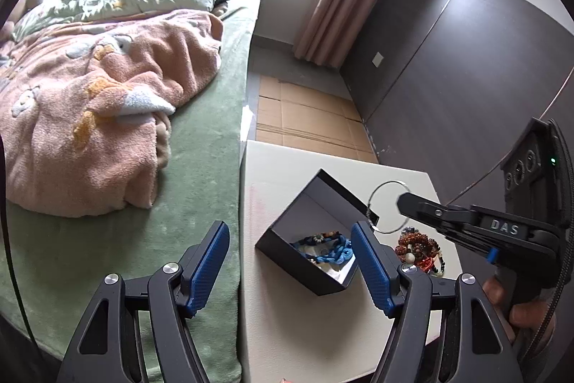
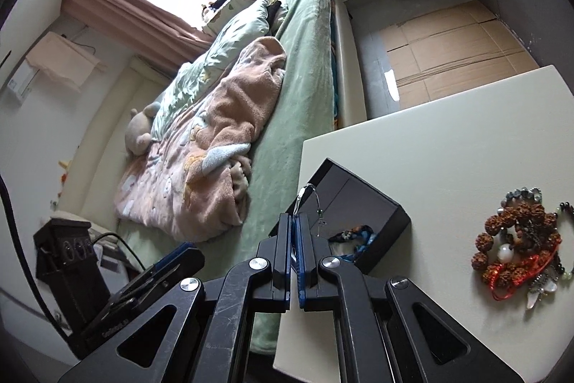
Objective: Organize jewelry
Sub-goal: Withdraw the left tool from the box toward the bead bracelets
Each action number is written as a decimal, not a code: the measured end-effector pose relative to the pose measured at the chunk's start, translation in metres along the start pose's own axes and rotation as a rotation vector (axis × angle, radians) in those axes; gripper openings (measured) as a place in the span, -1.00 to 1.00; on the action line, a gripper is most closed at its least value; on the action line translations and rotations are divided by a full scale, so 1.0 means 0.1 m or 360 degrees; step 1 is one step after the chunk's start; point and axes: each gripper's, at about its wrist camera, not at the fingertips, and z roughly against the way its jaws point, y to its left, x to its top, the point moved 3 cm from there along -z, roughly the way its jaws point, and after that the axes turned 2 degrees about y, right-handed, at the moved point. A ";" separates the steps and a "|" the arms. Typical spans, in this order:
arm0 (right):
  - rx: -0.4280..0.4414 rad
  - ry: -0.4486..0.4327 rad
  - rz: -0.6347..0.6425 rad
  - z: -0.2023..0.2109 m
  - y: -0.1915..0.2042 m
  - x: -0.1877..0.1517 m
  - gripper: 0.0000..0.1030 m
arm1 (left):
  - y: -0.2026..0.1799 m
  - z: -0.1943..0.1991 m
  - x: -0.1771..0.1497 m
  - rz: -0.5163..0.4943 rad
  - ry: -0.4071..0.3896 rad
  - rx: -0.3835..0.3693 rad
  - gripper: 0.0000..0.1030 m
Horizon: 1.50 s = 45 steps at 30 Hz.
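Fingers of the right gripper (image 2: 295, 218) clench a thin silver bangle (image 1: 389, 206), holding it above the open black box (image 1: 315, 236) on the white tabletop (image 2: 448, 139). The left gripper (image 1: 290, 261) hangs spread wide and holds nothing, its blue pads straddling the box. Inside the box lie a blue chain (image 1: 335, 253) and beads. At three o'clock from the box, a heap of bracelets (image 2: 520, 239) rests on the tabletop. The bed (image 1: 201, 167) lies at nine o'clock.
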 end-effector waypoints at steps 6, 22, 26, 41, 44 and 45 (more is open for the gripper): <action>-0.0017 0.0044 0.0006 0.00 0.01 -0.04 0.08 | 0.03 0.05 -0.02 0.0007 -0.0010 0.0014 0.38; -0.0132 -0.0133 -0.0002 1.01 -0.18 -0.34 0.46 | -0.53 0.27 -0.16 -0.0120 -0.0048 -0.0070 0.38; -0.0196 -0.0231 -0.0048 1.41 -0.33 -0.46 0.76 | -0.74 0.29 -0.24 -0.0171 -0.0025 -0.0111 0.38; -0.0323 -0.0345 -0.0334 1.88 -1.02 -0.65 0.77 | -1.43 0.10 -0.50 -0.0357 0.0051 -0.0136 0.38; -0.0263 -0.0363 -0.0431 1.82 -1.23 -0.65 0.76 | -1.56 -0.02 -0.51 -0.0411 0.0066 -0.0137 0.38; -0.0249 -0.0362 -0.0458 1.80 -1.30 -0.67 0.76 | -1.61 -0.06 -0.51 -0.0429 0.0072 -0.0136 0.38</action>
